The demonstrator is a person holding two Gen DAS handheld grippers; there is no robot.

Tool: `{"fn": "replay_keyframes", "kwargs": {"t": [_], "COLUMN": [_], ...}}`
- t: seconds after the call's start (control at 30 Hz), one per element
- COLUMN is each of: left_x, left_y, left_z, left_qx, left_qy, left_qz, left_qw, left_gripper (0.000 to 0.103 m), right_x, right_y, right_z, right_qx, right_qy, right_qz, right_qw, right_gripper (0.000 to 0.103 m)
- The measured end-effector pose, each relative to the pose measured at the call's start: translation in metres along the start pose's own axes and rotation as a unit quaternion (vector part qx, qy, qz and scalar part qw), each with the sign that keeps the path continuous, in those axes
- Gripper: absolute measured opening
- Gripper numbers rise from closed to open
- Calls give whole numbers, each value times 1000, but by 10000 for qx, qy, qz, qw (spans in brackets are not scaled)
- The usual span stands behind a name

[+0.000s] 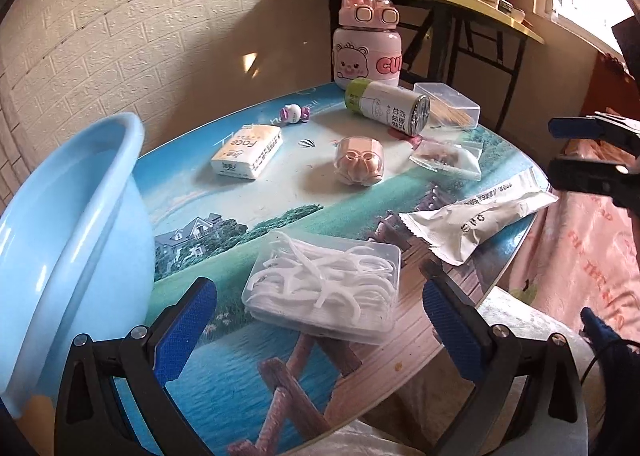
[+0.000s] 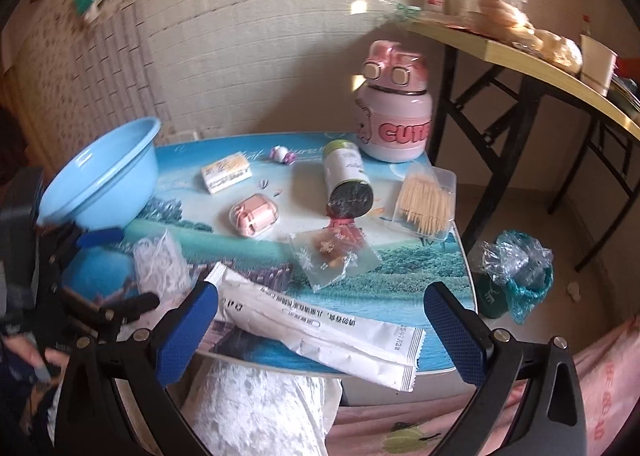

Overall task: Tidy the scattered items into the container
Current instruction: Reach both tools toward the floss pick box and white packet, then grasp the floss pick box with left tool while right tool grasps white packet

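Observation:
A light blue basin [image 1: 68,232] stands at the table's left edge; it also shows in the right wrist view [image 2: 100,184]. My left gripper [image 1: 320,320] is open, its fingers either side of a clear box of floss picks [image 1: 324,288], near its front. My right gripper [image 2: 320,324] is open over a long white packet [image 2: 320,324] at the table's near edge. Scattered items: a tissue pack [image 1: 248,152], a pink clear case [image 1: 360,160], a green-capped canister [image 1: 388,106] on its side, a toothpick box [image 1: 448,104], a small clear bag [image 1: 448,156], a small toy [image 1: 294,112].
A pink bottle [image 1: 366,48] stands at the table's far edge by the brick wall. A yellow folding table [image 2: 540,56] with clutter stands to the right. A plastic-lined bin [image 2: 516,272] is on the floor. Pink bedding [image 2: 600,376] lies below the table edge.

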State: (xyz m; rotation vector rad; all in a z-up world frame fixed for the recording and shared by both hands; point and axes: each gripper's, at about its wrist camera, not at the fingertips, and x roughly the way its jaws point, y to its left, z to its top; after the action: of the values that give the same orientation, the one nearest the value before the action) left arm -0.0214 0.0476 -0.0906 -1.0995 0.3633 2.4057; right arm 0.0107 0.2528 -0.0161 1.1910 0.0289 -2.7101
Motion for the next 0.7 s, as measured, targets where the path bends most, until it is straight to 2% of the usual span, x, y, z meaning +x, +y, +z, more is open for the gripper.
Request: {"fn": "replay_keyframes", "kwargs": {"t": [0.3,0.57,0.7], "left_x": [18,27,31], "left_y": [2,4,7], "left_z": [-1,2,2], "left_qx": [140,129,35], "left_qy": [181,213,182], "left_qz": [-71,-245,-428], "left_qw": [9997,9994,9989], "left_gripper": [103,103,103], "right_x": [21,49,56], "right_y": [14,16,16], "right_z": [-14,-14,-13], "right_qx": [-954,-1406,-1455], "right_qy": [480,976,1007], "right_qz": [546,845,948], "right_qw": [9928,9816,9796], "right_gripper": [102,89,85]}}
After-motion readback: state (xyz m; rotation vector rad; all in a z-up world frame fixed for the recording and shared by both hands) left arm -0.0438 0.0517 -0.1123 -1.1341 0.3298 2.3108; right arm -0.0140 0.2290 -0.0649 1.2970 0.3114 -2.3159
